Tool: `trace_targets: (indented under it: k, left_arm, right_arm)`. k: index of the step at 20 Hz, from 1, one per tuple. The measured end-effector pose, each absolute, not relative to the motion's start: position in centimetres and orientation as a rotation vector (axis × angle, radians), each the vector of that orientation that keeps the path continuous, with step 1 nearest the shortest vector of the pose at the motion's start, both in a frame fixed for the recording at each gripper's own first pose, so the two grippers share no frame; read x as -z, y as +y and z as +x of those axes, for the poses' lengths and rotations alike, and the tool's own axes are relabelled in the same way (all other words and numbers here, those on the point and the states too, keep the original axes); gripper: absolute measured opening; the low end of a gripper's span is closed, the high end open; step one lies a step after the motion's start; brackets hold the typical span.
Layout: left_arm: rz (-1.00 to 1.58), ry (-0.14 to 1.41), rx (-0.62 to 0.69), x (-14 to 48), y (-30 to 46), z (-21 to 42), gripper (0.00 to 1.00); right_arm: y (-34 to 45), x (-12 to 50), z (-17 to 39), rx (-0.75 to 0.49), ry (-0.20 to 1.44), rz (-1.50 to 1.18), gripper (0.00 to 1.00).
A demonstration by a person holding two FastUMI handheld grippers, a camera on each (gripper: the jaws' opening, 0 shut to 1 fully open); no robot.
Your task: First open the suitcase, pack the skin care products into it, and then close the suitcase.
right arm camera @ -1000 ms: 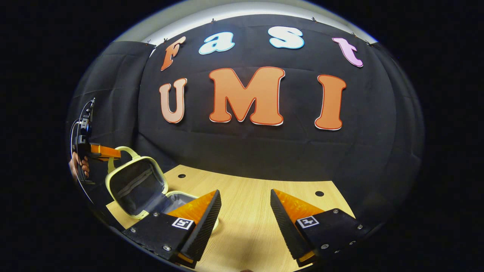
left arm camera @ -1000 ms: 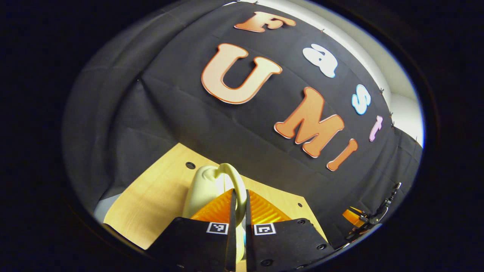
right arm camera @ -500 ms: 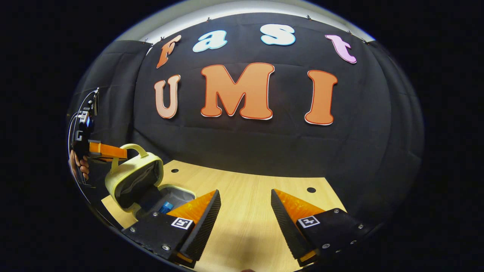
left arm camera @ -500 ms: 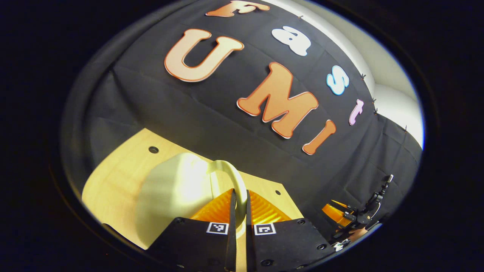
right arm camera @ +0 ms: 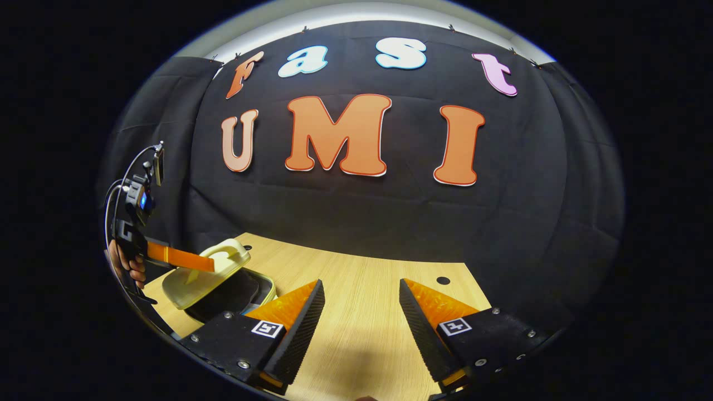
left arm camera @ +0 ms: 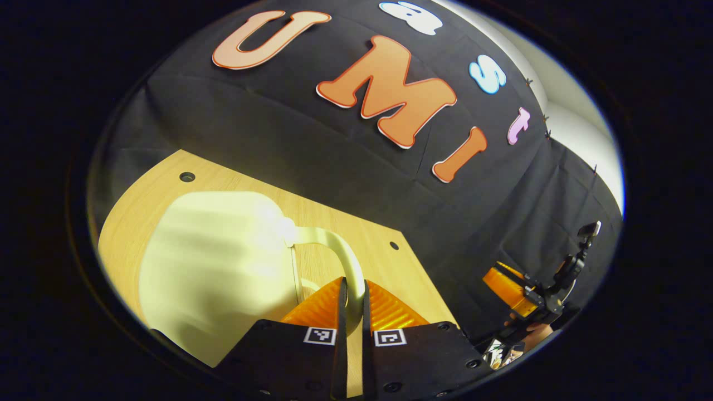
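The suitcase (right arm camera: 209, 278) lid is held nearly shut by its handle (left arm camera: 340, 259), pinched in the left gripper (left arm camera: 351, 289) jaws; final closing remains. The right gripper (right arm camera: 361, 303) jaws are spread wide, empty.

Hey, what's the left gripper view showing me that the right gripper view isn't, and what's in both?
Left gripper view: a close look at the left gripper with both fingers pressed on the suitcase handle, and the pale lid's outer shell seen from above. Right gripper view: the gap left between lid and suitcase base, so it is not fully shut, plus the right gripper open and empty over the table. Both: the suitcase, the wooden table and each other's gripper.
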State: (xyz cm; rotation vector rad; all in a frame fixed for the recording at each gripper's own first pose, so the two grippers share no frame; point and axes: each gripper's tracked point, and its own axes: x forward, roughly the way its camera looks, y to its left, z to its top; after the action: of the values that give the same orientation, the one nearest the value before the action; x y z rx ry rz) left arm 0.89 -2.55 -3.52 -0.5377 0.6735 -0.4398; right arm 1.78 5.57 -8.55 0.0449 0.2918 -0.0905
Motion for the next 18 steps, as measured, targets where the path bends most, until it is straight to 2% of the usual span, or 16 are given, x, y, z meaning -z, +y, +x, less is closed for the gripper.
trace_targets:
  k: [2, 3, 5, 6, 8, 9, 12, 14, 15, 16, 18]
  left_arm:
    - [-0.503, 0.684, 0.445, 4.4, -4.3, 0.8, 0.11]
    - [-0.492, 0.684, 0.428, 4.5, -4.5, 0.8, 0.2]
    - [-0.556, 0.68, 0.473, 4.0, -6.8, 0.5, 0.16]
    - [-0.581, 0.668, 0.483, 3.5, -7.9, 0.5, 0.21]
    - [-0.572, 0.647, 0.481, 2.9, -8.5, 0.4, 0.24]
    - [-0.563, 0.638, 0.49, 1.8, -8.5, -0.1, 0.38]
    - [-0.492, 0.583, 0.515, -1.0, -10.1, -0.4, 0.39]
    - [-0.426, 0.55, 0.516, -2.4, -11.4, -0.4, 0.63]
    - [-0.401, 0.535, 0.509, -3.1, -11.7, -0.3, 0.82]
    - [-0.379, 0.516, 0.492, -3.6, -11.9, -0.5, 0.93]
    - [-0.349, 0.489, 0.451, -4.6, -12.2, -0.5, 0.95]
  right_arm:
    - [4.8, 8.7, 1.3, 0.096, 0.293, 0.047, 0.87]
    - [4.4, 8.8, 1.2, 0.099, 0.293, 0.049, 0.87]
    - [3.7, 8.8, 0.9, 0.101, 0.294, 0.049, 0.87]
    - [3.5, 8.7, 0.8, 0.099, 0.291, 0.05, 0.87]
    - [2.7, 8.4, 0.5, 0.099, 0.279, 0.052, 0.87]
    - [2.4, 8.2, 0.5, 0.101, 0.274, 0.053, 0.87]
    - [1.6, 7.3, 0.5, 0.098, 0.25, 0.06, 0.87]
    - [1.5, 6.8, 0.6, 0.093, 0.235, 0.064, 0.87]
    - [1.4, 6.7, 0.6, 0.086, 0.228, 0.064, 0.87]
    - [1.3, 6.5, 0.7, 0.083, 0.223, 0.061, 0.87]
    - [1.4, 6.5, 0.7, 0.072, 0.216, 0.056, 0.87]
